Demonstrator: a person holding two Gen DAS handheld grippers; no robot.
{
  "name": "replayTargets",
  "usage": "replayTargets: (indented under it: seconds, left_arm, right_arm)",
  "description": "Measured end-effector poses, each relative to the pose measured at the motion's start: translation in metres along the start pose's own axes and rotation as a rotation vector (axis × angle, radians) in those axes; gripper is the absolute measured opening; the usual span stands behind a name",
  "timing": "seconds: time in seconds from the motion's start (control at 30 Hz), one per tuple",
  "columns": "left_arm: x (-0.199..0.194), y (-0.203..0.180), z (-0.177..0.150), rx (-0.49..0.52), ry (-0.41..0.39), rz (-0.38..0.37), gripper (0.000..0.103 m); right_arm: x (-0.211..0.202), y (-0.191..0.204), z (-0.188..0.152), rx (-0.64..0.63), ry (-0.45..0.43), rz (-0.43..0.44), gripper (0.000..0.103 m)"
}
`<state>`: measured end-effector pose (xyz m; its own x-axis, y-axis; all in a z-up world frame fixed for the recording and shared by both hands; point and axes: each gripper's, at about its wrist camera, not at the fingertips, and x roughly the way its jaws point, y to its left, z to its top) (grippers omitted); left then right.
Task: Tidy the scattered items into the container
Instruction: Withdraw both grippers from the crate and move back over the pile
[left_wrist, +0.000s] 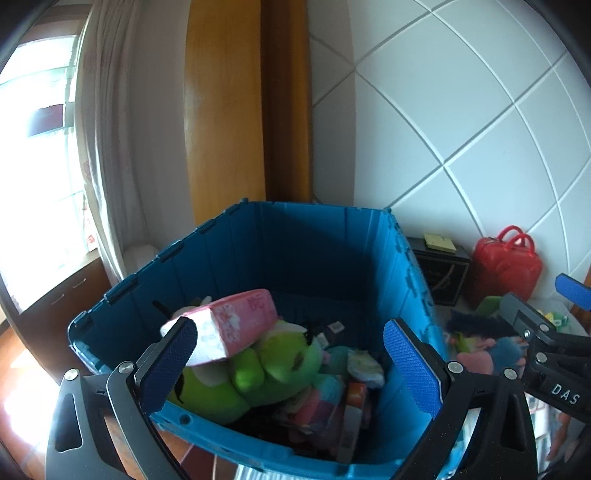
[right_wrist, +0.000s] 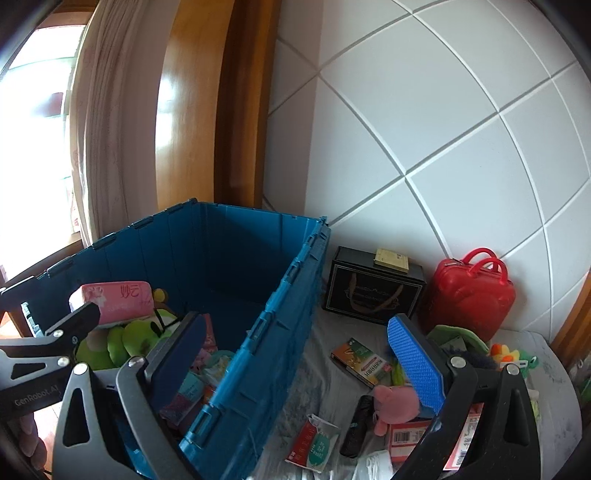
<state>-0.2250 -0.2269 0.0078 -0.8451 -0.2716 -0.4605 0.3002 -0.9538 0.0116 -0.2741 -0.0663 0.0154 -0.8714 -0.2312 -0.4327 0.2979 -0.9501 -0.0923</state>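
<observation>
A blue plastic crate (left_wrist: 325, 240) (right_wrist: 273, 317) holds a green plush toy (left_wrist: 273, 365) (right_wrist: 125, 339), small packets and boxes. A pink tissue pack (left_wrist: 236, 325) (right_wrist: 118, 299) lies tilted on top of the plush. My left gripper (left_wrist: 291, 365) hovers over the crate's near rim, jaws wide open and empty, the tissue pack just beyond its left finger. My right gripper (right_wrist: 299, 365) is open and empty, straddling the crate's right wall. Scattered on the grey cloth (right_wrist: 332, 384) lie a pink pig plush (right_wrist: 395, 402), an orange-green box (right_wrist: 360, 360) and a red-white packet (right_wrist: 314, 443).
A black gift box (right_wrist: 373, 291) and a red handbag (right_wrist: 469, 295) stand against the white tiled wall. A black remote-like stick (right_wrist: 358, 424), green and yellow plush toys (right_wrist: 506, 354) and a barcode box (right_wrist: 406, 439) lie at the right. A curtain (left_wrist: 110, 147) and wooden frame are behind the crate.
</observation>
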Motion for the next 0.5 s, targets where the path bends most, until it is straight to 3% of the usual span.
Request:
replayTargets:
  seconds: [0.5]
  left_arm:
    - [-0.044, -0.198, -0.043, 0.090, 0.036, -0.179, 0.102]
  right_arm:
    - [-0.067, -0.194, -0.081, 0.127, 0.051, -0.165, 0.100]
